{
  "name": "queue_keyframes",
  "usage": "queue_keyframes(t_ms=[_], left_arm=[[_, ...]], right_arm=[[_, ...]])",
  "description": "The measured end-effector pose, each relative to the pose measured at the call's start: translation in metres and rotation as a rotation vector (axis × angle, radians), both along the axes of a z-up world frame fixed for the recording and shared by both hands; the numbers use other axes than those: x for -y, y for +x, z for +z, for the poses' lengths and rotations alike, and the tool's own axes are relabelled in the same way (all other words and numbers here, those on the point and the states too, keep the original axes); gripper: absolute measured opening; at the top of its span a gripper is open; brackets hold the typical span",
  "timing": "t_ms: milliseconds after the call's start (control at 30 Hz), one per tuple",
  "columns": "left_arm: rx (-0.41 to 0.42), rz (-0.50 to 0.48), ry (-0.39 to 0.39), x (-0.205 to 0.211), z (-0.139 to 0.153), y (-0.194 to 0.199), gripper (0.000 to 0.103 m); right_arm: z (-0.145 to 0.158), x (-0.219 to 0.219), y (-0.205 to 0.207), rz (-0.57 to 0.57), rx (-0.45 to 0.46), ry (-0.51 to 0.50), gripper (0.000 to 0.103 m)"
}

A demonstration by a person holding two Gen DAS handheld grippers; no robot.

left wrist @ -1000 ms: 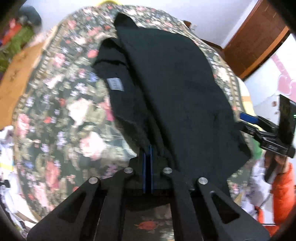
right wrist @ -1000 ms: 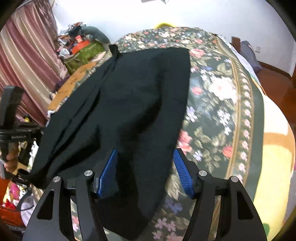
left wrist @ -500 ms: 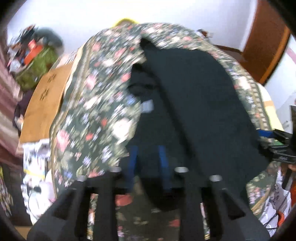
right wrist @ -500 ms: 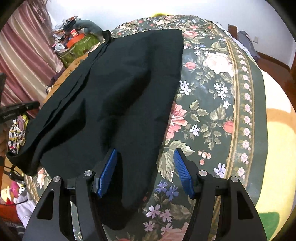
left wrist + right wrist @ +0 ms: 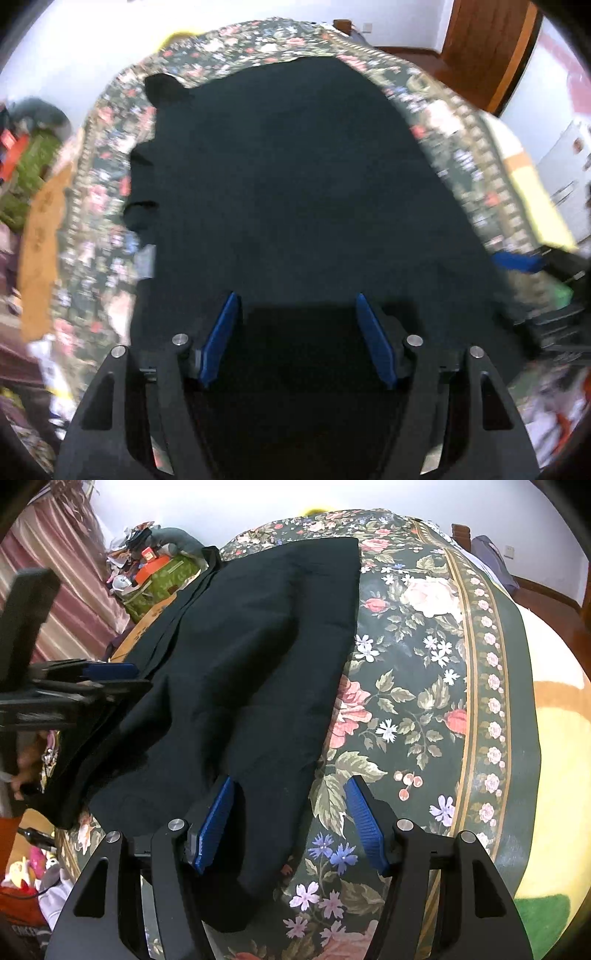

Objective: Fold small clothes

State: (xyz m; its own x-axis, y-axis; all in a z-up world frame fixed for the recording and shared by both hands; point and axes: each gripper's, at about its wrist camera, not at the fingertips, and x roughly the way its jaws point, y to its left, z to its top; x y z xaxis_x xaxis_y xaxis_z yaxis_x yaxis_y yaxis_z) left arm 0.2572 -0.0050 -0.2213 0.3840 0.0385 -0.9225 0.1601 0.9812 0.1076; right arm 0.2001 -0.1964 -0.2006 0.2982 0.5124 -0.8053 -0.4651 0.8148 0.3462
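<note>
A black garment [image 5: 240,664] lies spread over the floral bedspread [image 5: 424,701], folded lengthwise with its layered edges along the left. In the left wrist view the garment [image 5: 295,184] fills the middle. My left gripper [image 5: 297,332] hovers over its near end with its jaws opening; the cloth lies below them, not pinched. From the right wrist view the left gripper [image 5: 122,679] shows at the garment's left edge. My right gripper [image 5: 291,823] is open over the garment's near right corner; one finger is above the cloth, the other above the bedspread.
A green box with clutter [image 5: 166,572] and a striped curtain [image 5: 66,572] stand at the back left. A wooden door [image 5: 487,48] is at the far right. A yellow and green blanket [image 5: 554,775] borders the bedspread on the right. A hand [image 5: 26,771] shows low at the left.
My left gripper was shut on a fold of the garment, then let it go, opened and swung over the cloth, which now lies flatter. The right gripper stayed put and open.
</note>
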Motion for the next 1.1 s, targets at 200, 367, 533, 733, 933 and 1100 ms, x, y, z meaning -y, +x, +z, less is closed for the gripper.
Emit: queue_keyframes(t_ms=[200,367,533,733,933,1100], left_arm=[[0.059,0.082,0.142,-0.061,0.012,-0.021,0.067],[0.024,0.267,0.157,-0.144,0.013,-0.04,0.064],[0.031,0.398,0.079,-0.192,0.024,-0.047,0.064],[0.083,0.34,-0.011,-0.164,0.041,-0.034,0.064],[0.026,0.194,-0.108,-0.103,0.02,-0.03,0.067],[0.062,0.158,-0.016,-0.083,0.004,-0.04,0.079]], right_arm=[[-0.002,0.004,-0.001,0.008,0.008,-0.002,0.062],[-0.002,0.004,-0.006,0.002,0.012,-0.002,0.064],[0.002,0.0,-0.002,0.02,-0.001,-0.028,0.064],[0.024,-0.002,0.006,0.002,0.038,-0.009,0.064],[0.03,-0.009,-0.002,0.027,0.036,0.017,0.064],[0.012,-0.017,-0.011,0.078,-0.002,-0.027,0.064]])
